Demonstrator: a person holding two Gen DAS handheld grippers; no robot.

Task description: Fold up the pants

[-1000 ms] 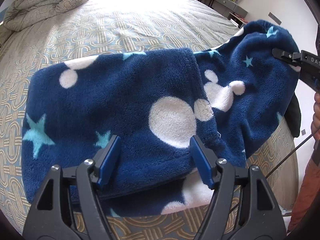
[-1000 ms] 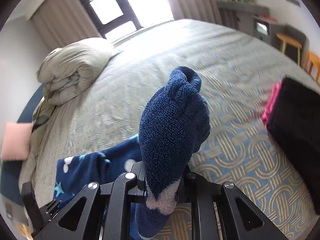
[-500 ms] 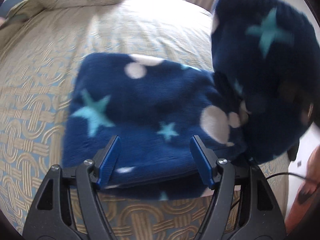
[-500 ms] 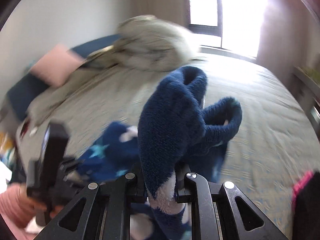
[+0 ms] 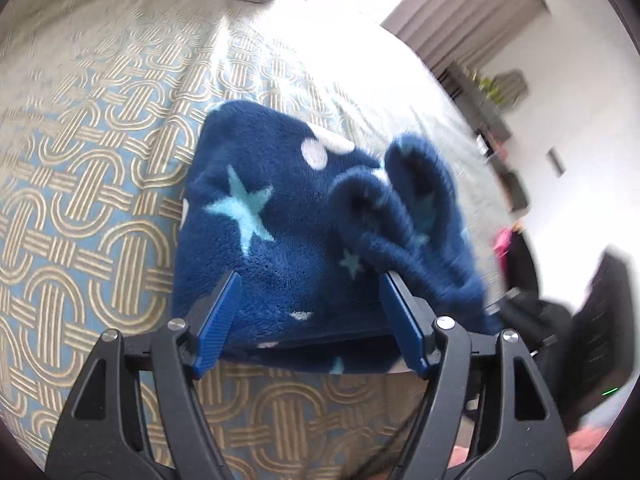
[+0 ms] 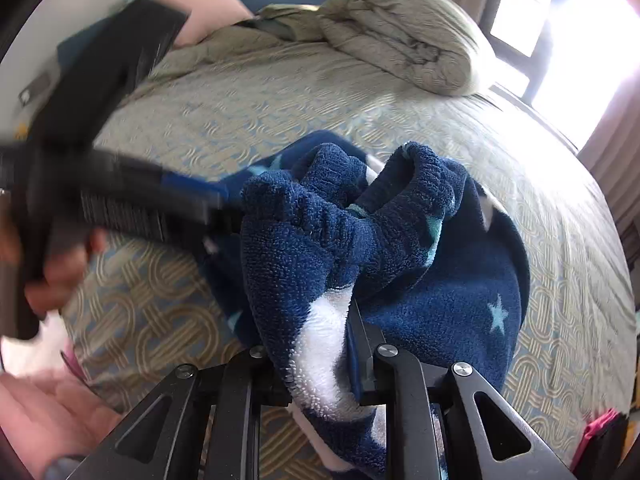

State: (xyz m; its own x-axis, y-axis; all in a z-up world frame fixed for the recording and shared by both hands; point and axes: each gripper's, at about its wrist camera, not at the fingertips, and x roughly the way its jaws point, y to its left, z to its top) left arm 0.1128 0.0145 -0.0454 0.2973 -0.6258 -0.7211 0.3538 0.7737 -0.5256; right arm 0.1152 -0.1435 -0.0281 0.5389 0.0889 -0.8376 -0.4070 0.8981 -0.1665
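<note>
Navy fleece pants (image 5: 280,232) with white dots and pale blue stars lie folded on the patterned bedspread (image 5: 80,200). My left gripper (image 5: 310,320) stands open over their near edge, blue pads on either side and not pressing the cloth. The leg ends (image 5: 400,208) droop onto the right part of the folded stack. In the right wrist view my right gripper (image 6: 320,344) still has a thick bunch of the pants (image 6: 312,280) between its jaws, which are opening. The left gripper (image 6: 200,196) shows there as a blurred black bar at the left.
A rolled beige duvet (image 6: 404,28) and a pink pillow (image 6: 204,4) lie at the head of the bed. A black and pink item (image 5: 516,256) sits at the bed's right edge. A person's hand (image 6: 48,412) is at the lower left. A bright window (image 6: 560,32) stands behind.
My right gripper has swung the held leg ends over and down onto the folded part. The left gripper has slid sideways along the near edge, still open.
</note>
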